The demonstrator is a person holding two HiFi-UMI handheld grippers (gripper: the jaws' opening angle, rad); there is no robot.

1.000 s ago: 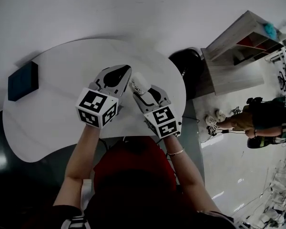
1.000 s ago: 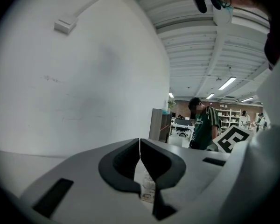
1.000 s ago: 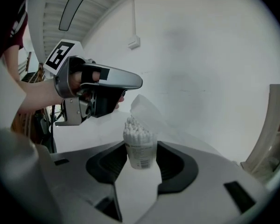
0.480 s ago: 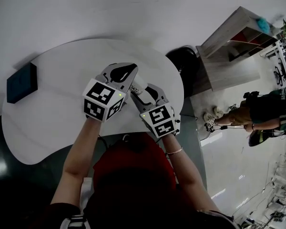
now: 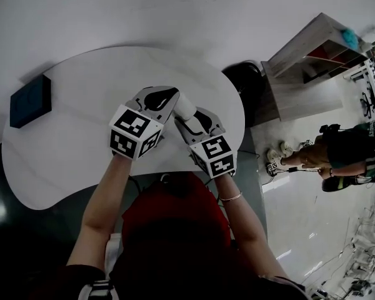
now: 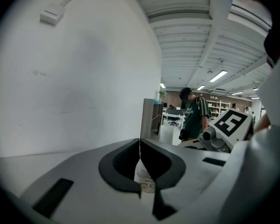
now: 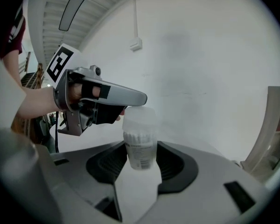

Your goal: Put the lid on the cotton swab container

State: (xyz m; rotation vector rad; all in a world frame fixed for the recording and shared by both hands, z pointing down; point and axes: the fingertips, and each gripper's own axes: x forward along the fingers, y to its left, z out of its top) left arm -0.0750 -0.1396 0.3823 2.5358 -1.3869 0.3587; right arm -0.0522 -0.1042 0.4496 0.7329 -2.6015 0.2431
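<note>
**Item:** cotton swab container [image 7: 140, 146], a clear cylinder with a printed band on its wall.

**Location:** gripped in my right tongs [image 5: 189, 117], over the near right part of the white bench [image 5: 75, 142]. The right gripper view shows only the wall [image 7: 200, 55] behind it, so I judge it lifted clear of the bench top.

**Right tongs:** clenched on the container's lower body, one pad on each side.

**Left tongs** [image 6: 140, 141]**:** tips closed to a hairline. A pale, faintly printed piece shows in the hollow behind the tips. I cannot tell whether it is lid or container wall.

**Lid** [image 7: 140, 113]**:** a translucent cap sitting on the container's far end, seemingly square to it. The tip of the left tongs lies against its top left edge.

**Change:**
- Compared with a second ago, the left tongs have swung right and closed in on the container.
- In the head view, less of the white body now shows between the two grippers.
- The right tongs have barely shifted.
- I read this as the lid brought onto the mouth, with pressing it home as the step in hand.

**Orientation:** the long axis runs along the jaws of the right tongs. The capped end points away from that gripper's body, toward the far left of the scene and, I judge, upward. The base end sits back toward the gripper.
</note>
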